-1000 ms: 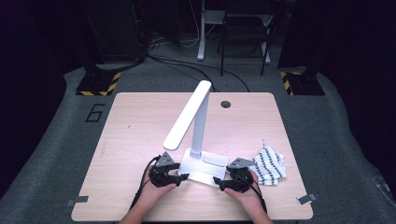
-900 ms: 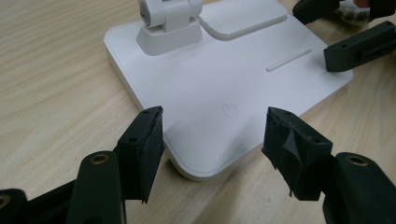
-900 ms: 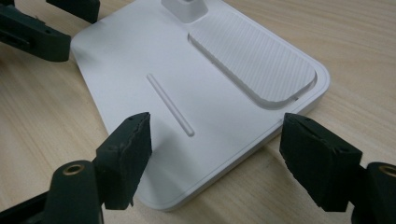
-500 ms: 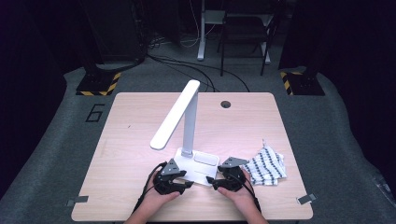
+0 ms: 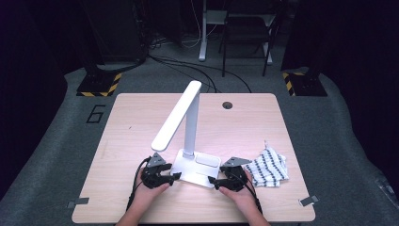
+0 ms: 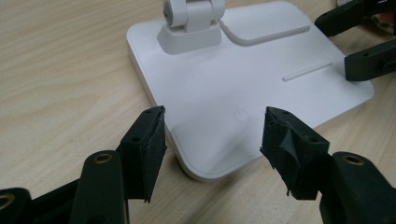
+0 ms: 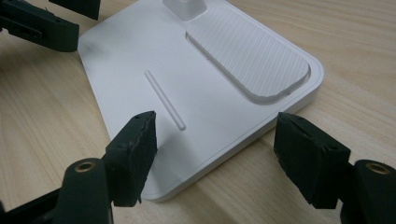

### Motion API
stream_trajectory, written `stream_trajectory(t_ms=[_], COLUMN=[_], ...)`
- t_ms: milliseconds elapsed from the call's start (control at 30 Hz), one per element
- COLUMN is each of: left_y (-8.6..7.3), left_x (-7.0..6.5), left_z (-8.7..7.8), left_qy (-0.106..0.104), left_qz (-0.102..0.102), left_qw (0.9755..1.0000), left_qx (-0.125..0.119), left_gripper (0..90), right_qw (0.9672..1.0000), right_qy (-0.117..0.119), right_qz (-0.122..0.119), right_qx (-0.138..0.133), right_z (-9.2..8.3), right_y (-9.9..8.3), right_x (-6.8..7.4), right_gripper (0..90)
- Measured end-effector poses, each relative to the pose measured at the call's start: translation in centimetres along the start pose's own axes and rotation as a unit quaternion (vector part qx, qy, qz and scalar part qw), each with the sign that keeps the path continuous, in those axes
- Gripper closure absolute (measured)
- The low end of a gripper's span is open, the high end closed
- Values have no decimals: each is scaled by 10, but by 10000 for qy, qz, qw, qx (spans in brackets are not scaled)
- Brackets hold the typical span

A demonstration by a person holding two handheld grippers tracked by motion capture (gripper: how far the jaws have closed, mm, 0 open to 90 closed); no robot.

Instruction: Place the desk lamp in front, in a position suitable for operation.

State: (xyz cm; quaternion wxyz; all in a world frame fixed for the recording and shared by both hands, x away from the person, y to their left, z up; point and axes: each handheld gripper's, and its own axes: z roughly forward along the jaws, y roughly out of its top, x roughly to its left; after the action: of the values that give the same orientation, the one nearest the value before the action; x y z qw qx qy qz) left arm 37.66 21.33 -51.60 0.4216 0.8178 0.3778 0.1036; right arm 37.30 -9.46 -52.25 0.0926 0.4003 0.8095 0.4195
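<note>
- At the near middle of the table [image 5: 122, 122] stands one white desk lamp [image 5: 188, 141], resting on its flat base [image 5: 195, 172]; it is the only lamp on the surface.
- The base carries one upright post, hinged at the top to one long head that slopes down toward the left side of the table.
- On the base top, the right gripper view shows one ribbed recessed pad [image 7: 247, 56] and one thin raised bar [image 7: 164, 99]; the left gripper view shows one faint round mark [image 6: 240, 114] near the front corner.
- No container stands on the table; the recessed pad holds nothing.
- Left gripper [image 5: 173, 176]: one unit, at the near left corner of the base. Its two jaws stand apart with that corner between them; the pads do not press on it. The jaws have just been opening wider.
- Right gripper [image 5: 212, 181]: one unit, at the near right corner of the base. Its two jaws are spread to either side of that corner and are released, with a gap at each pad.
- Each gripper is held in one hand; two forearms enter from the near edge.
- One striped cloth [image 5: 268, 167] lies crumpled just to the right of the right gripper, apart from the base.
- One round hole [image 5: 227, 104] sits near the far edge of the table.
- Two tape tabs mark the near corners.
</note>
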Motion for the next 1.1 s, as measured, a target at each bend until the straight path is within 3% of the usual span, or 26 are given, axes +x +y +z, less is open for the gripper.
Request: stream_trajectory(t_ms=[100,133,167,267,333,500,600,700,733,800,967,1000,1100], left_y=[-2,-2,-2,-2,-2,-5,-7,-9,-10,-11,-11,-10,-10], left_x=[-4,-4,-4,-6,-11,-20,-23,-24,-24,-22,-24,-26,-31], left_z=[6,5,5,2,1,-3,-4,-6,-5,-4,-1,0,4], left_qy=[37,-7,17,-59,-44,-171,-104,-255,-276,-523,-664,-742,-809], left_qz=[3,-27,36,-40,28,55,62,-121,-97,-203,-124,25,83], left_qw=[10000,10000,10000,9999,9998,9995,9997,9994,9994,9983,9977,9972,9967], left_qx=[43,85,87,80,174,269,225,217,191,164,118,126,82], left_gripper=[369,364,385,396,392,392,393,395,402,416,403,399,398], right_qw=[10000,10000,10000,10000,9999,9998,9998,9997,9998,9999,9996,9996,9997], right_qy=[-10,-27,-59,-70,-20,-39,27,27,15,-80,-242,-241,-237], right_qz=[-44,46,-25,-46,108,181,205,247,213,85,94,89,45], right_qx=[44,51,50,16,-32,-1,21,18,41,15,-66,-70,-36], right_z=[1,1,3,4,5,7,9,11,12,9,1,-5,-9], right_y=[2,2,4,5,7,10,11,11,12,14,14,12,9], right_x=[-1,0,-1,-3,-5,-9,-11,-12,-13,-14,-15,-14,-14], right_gripper=[290,284,276,277,277,274,274,271,271,309,309,306,301])
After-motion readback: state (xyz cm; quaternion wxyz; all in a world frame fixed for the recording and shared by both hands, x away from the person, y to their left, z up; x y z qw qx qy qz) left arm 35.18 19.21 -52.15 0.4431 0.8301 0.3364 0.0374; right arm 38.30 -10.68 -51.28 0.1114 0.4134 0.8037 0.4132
